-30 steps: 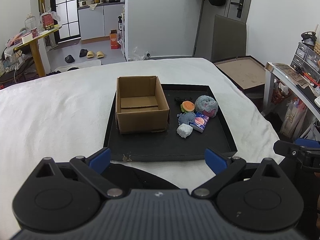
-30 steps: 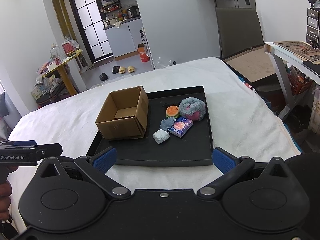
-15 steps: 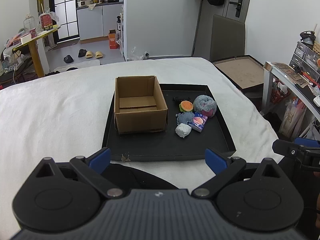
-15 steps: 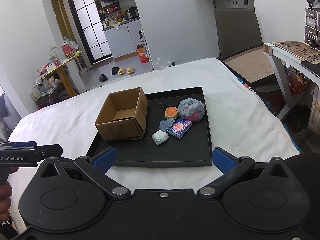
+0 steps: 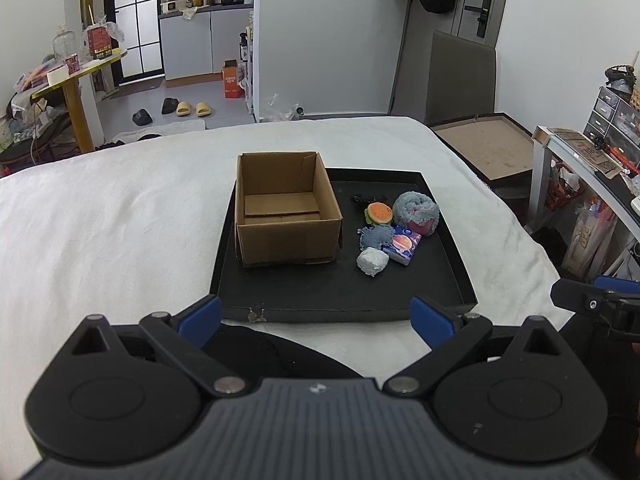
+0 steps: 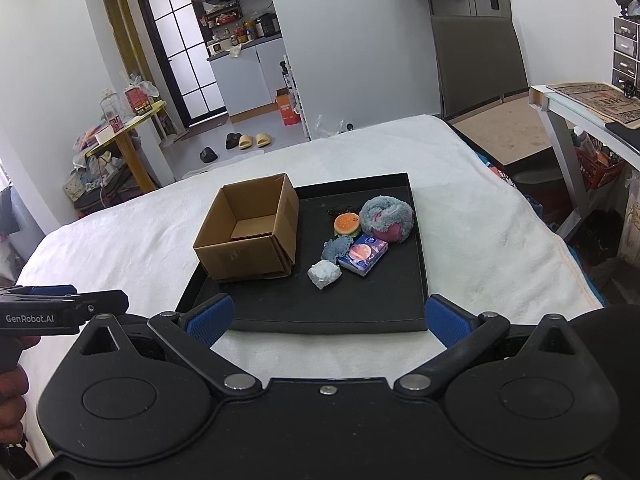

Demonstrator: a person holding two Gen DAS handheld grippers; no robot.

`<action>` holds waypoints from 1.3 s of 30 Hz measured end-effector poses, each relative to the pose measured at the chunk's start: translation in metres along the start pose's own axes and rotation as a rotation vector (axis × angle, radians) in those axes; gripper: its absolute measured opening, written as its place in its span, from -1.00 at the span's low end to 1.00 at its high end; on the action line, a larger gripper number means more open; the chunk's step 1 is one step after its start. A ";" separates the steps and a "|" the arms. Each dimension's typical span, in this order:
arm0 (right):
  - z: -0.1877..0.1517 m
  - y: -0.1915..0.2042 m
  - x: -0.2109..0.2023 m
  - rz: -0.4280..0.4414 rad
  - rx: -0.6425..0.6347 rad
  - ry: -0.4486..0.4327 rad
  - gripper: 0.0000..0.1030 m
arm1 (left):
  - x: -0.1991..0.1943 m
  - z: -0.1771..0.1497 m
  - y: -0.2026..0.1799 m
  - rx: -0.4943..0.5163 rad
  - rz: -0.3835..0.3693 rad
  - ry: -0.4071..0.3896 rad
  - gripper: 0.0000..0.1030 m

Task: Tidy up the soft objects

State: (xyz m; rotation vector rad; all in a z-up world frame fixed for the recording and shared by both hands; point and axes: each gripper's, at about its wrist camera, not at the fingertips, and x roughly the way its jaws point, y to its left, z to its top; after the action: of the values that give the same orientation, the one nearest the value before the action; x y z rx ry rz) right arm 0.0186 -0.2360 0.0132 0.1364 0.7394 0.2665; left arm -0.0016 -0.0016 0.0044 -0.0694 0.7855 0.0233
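While short of tray (image 5: 448,240), both claws wide apart, empty.

A bed with a white cover (image 5: 120,208) fills the middle of a white-walled room. Beyond its far edge, a grey floor (image 5: 192,92) runs to a kitchen nook with white cabinets (image 5: 204,44) and a dark-framed glass door (image 6: 184,40). Left of the bed stands a cluttered yellow table (image 5: 76,80); slippers (image 5: 194,109) lie on the floor between. Right of the bed stands a grey chair (image 5: 460,76).
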 end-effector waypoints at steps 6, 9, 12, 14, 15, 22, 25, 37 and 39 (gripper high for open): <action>0.000 0.002 0.000 -0.004 0.000 -0.002 1.00 | 0.000 0.000 0.003 -0.013 -0.006 0.006 0.94; 0.002 0.002 -0.001 -0.007 0.000 -0.001 1.00 | -0.001 0.000 0.004 -0.013 -0.007 0.003 0.94; 0.002 0.002 -0.001 -0.006 -0.002 -0.001 1.00 | -0.001 0.000 0.004 -0.013 -0.006 0.002 0.94; 0.002 0.002 -0.001 -0.007 -0.001 -0.001 1.00 | -0.001 0.000 0.004 -0.014 -0.006 0.003 0.94; 0.002 0.002 -0.001 -0.006 -0.001 -0.001 1.00 | -0.001 0.000 0.004 -0.014 -0.007 0.003 0.94; 0.002 0.003 -0.001 -0.010 -0.002 -0.001 1.00 | -0.003 0.000 0.005 -0.020 -0.007 0.003 0.94; 0.002 0.003 -0.001 -0.010 -0.003 -0.001 1.00 | -0.003 0.000 0.005 -0.023 -0.004 -0.001 0.94; 0.004 0.003 0.016 -0.044 -0.008 0.019 1.00 | 0.015 0.004 0.014 -0.075 0.006 0.003 0.94; 0.004 0.003 0.022 -0.051 -0.008 0.025 1.00 | 0.019 0.005 0.017 -0.084 0.009 0.005 0.94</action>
State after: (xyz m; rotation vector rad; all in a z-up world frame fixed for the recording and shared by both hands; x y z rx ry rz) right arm 0.0361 -0.2270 0.0031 0.1069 0.7653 0.2228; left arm 0.0143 0.0151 -0.0067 -0.1454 0.7902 0.0648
